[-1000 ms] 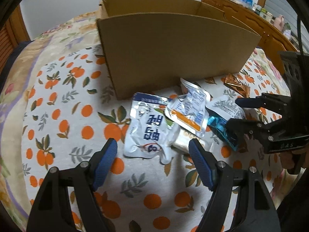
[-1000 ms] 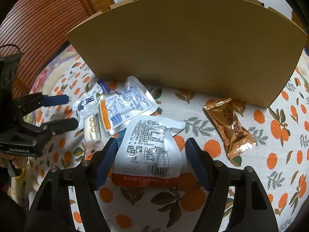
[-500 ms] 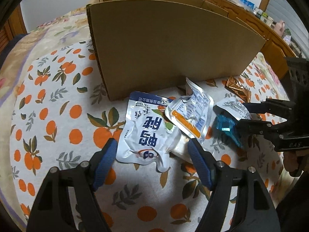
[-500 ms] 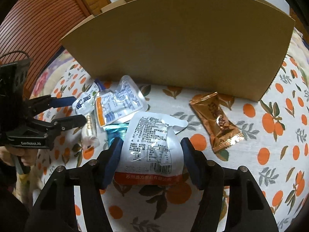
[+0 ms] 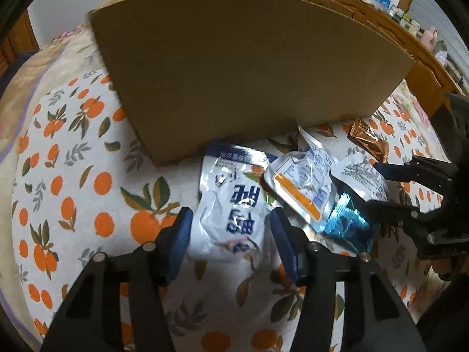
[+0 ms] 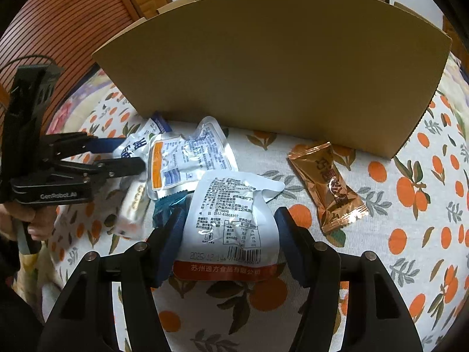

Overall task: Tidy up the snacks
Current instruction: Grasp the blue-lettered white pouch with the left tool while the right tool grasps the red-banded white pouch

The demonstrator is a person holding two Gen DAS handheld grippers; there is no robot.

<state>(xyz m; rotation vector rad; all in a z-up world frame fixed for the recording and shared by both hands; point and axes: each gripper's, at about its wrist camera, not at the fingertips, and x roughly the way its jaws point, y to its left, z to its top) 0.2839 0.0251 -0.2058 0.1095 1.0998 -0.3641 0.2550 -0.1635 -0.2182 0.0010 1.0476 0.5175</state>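
Snack packets are lying in a loose heap on the orange-print cloth [image 5: 73, 176] just in front of the cardboard box [image 5: 249, 67]. The left gripper [image 5: 230, 228], its jaws just now closing, is straddling the white pouch with blue lettering [image 5: 234, 205], pads beside its edges, firm contact not discernible. The right gripper [image 6: 228, 240] is bracketing the white pouch with the red band [image 6: 231, 223], jaws apart, while the copper-coloured candy wrapper [image 6: 328, 182] is lying alone to the right of the heap, near the box.
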